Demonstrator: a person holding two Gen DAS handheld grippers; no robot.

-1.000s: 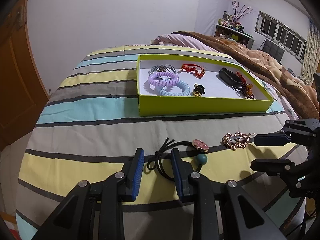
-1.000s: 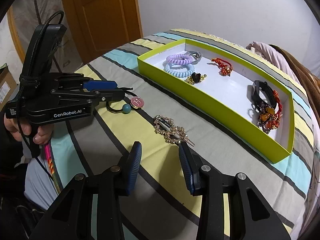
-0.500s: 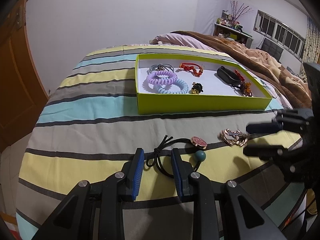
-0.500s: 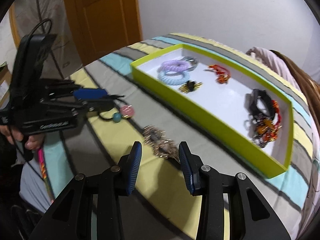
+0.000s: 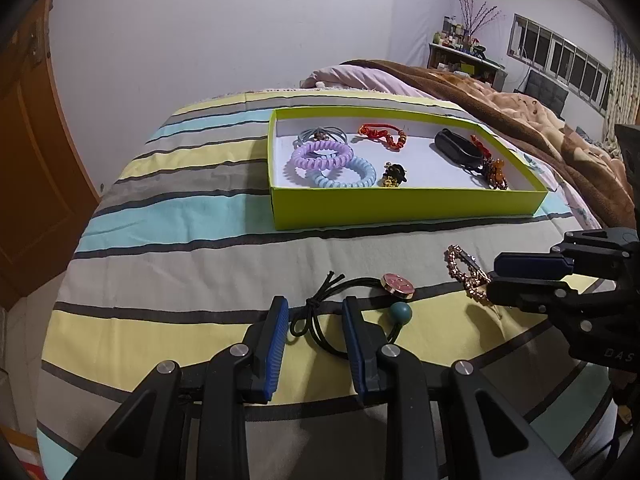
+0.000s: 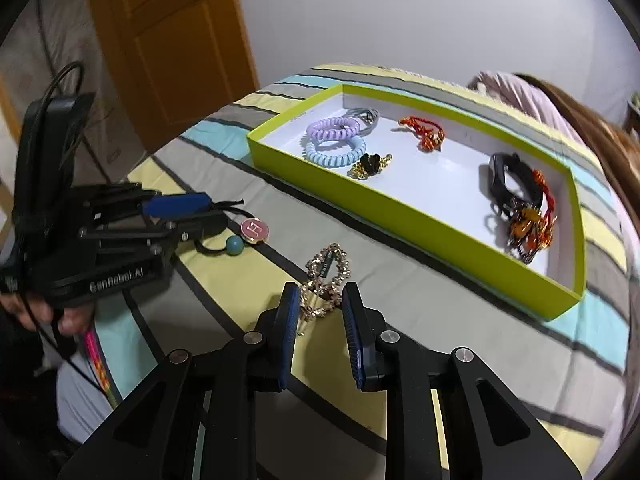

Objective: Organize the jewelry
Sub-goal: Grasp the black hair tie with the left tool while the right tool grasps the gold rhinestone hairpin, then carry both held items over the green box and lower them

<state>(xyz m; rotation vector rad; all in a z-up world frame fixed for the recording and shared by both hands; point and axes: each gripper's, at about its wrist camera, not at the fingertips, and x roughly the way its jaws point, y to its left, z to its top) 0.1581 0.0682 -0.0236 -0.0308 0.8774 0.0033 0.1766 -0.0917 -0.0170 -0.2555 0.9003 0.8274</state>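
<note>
A gold hair clip [image 6: 328, 264] lies on the striped bedspread, its near end between the fingers of my right gripper [image 6: 320, 296]. That gripper's jaws are closing; a thin gap shows at the right pad. In the left wrist view the clip [image 5: 460, 264] meets the right gripper [image 5: 494, 278] at the right edge. My left gripper [image 5: 314, 308] stands open over the cords of a black hair tie [image 5: 320, 320] with a pink disc [image 5: 398, 284] and a teal bead [image 5: 401, 312]. The lime box [image 5: 400, 208] behind holds coil ties, bracelets and a black band.
A wooden door [image 5: 24, 160] stands to the left of the bed. A brown blanket [image 5: 520, 108] and a pillow lie behind the box. A person's hand [image 6: 40, 312] holds the left gripper [image 6: 216, 212] near the bed's front edge.
My right gripper has come forward over the gold clip and its jaws have narrowed around the clip's near end. The left gripper and the hair tie have stayed put.
</note>
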